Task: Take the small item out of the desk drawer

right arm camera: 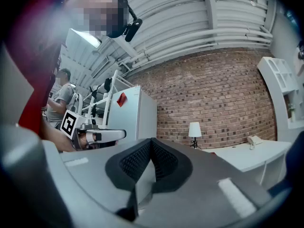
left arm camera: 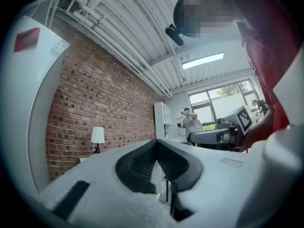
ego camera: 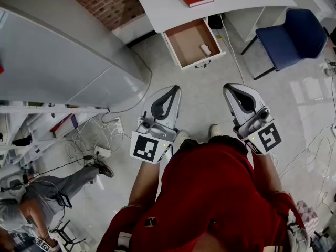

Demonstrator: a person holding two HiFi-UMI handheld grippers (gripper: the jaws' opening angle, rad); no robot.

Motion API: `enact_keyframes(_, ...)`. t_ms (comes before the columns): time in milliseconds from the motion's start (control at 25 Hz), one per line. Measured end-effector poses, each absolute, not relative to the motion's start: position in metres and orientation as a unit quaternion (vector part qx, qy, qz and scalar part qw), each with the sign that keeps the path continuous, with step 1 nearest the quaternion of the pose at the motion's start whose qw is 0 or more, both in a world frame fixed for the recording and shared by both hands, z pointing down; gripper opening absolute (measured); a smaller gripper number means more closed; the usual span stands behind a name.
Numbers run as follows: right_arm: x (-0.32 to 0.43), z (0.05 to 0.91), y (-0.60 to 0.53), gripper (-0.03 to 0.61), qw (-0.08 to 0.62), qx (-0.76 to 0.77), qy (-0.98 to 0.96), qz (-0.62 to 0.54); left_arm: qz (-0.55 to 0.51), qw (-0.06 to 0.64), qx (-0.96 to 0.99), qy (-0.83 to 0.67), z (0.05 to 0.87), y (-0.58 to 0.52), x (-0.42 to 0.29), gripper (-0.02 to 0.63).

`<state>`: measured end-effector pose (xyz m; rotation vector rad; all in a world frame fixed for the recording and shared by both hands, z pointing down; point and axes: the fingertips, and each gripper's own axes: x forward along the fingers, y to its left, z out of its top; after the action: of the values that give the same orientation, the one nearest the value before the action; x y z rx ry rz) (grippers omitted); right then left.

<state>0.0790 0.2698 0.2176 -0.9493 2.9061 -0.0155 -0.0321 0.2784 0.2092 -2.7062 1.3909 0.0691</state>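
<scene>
Close below us, our left tool (ego camera: 171, 91) and right tool (ego camera: 234, 90) hang with jaws together, empty. At upper centre, well apart from both, the small white item (ego camera: 205, 49) lies in the open drawer (ego camera: 185, 42). Reaching in with jaws unopened could shove it away.
</scene>
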Motion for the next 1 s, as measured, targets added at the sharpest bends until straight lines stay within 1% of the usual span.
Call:
enact_keyframes(360,0.059,0.215,0.271,0.011,0.057,-0.307,0.950,-0.016,0.030,0.031,-0.885,0.464,0.211,0.278,-0.054,0.002)
enact_keyframes(600,0.033,0.216,0.273,0.011,0.056,-0.319,0.946,-0.021,0.035,0.031,-0.882,0.469,0.216,0.285,-0.094,0.002)
enact_keyframes(800,0.013,0.230,0.270,0.012,0.021,-0.344,0.939,-0.014,0.041,0.030,-0.883,0.467,0.222,0.285,-0.128,0.002)
enact_keyframes(1000,0.008,0.235,0.265,0.011,0.004,-0.352,0.936,-0.011,0.049,0.030,-0.884,0.465,0.222,0.274,-0.137,0.002)
